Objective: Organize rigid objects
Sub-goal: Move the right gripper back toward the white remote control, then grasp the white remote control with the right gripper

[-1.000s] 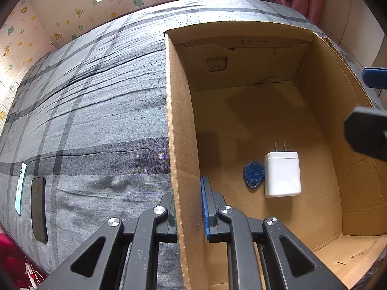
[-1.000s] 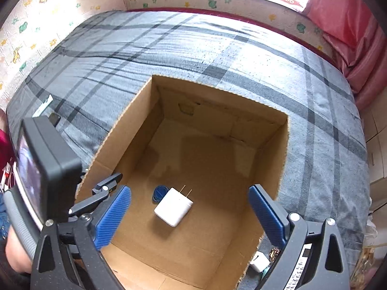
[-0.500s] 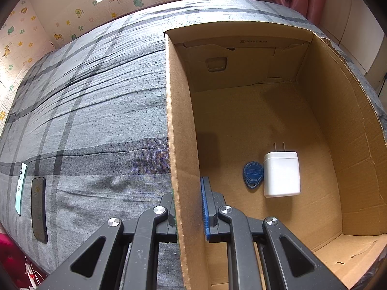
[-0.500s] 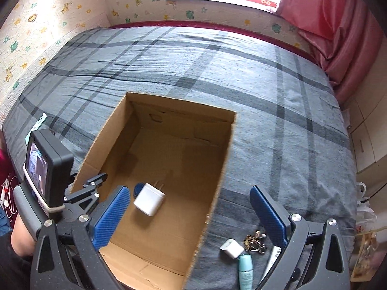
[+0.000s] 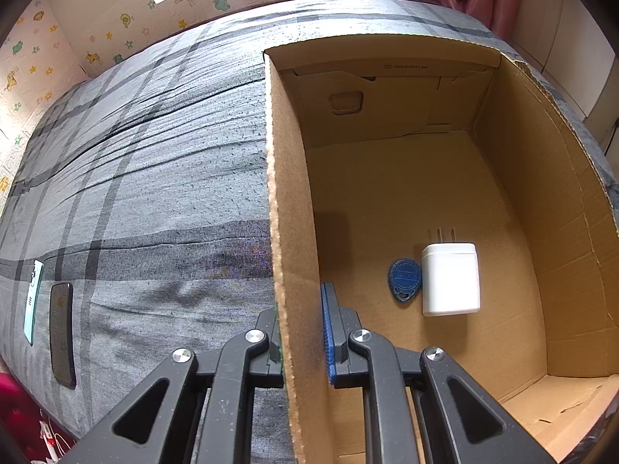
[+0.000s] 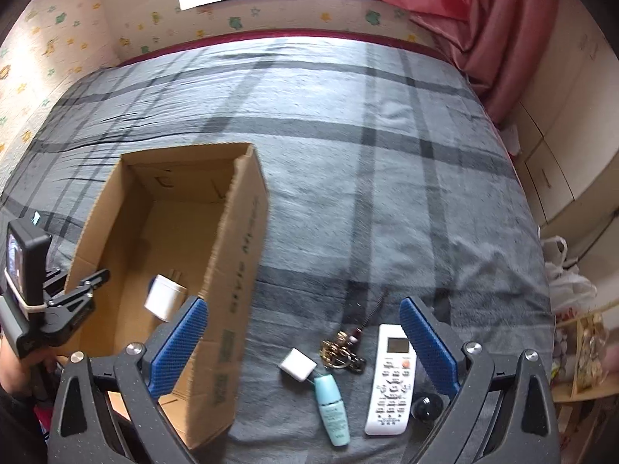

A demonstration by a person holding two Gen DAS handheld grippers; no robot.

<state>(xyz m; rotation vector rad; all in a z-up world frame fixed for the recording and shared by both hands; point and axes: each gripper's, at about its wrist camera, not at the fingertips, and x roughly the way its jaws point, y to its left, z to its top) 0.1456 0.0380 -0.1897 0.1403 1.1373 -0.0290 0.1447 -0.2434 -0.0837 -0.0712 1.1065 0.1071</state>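
An open cardboard box [image 5: 290,193] [image 6: 240,255] stands on the grey plaid bed. Inside lie a white charger [image 5: 450,280] [image 6: 164,297] and a blue key fob [image 5: 404,278]. My left gripper [image 5: 301,332] is shut on the box's left wall; it also shows in the right wrist view [image 6: 83,290]. My right gripper [image 6: 303,340] is open and empty above loose items to the right of the box: a small white cube [image 6: 297,364], a teal bottle [image 6: 332,402], a keyring [image 6: 340,352], a white remote [image 6: 390,379] and a black round thing [image 6: 425,406].
A dark phone [image 5: 62,332] and a teal-white card [image 5: 33,301] lie on the bed at far left. Pink curtain [image 6: 503,31] and white cupboards [image 6: 561,162] are at right, with bags [image 6: 568,278] beside the bed.
My right gripper has moved to the right, off the box and over the loose items on the bed. My left gripper has stayed clamped on the box wall.
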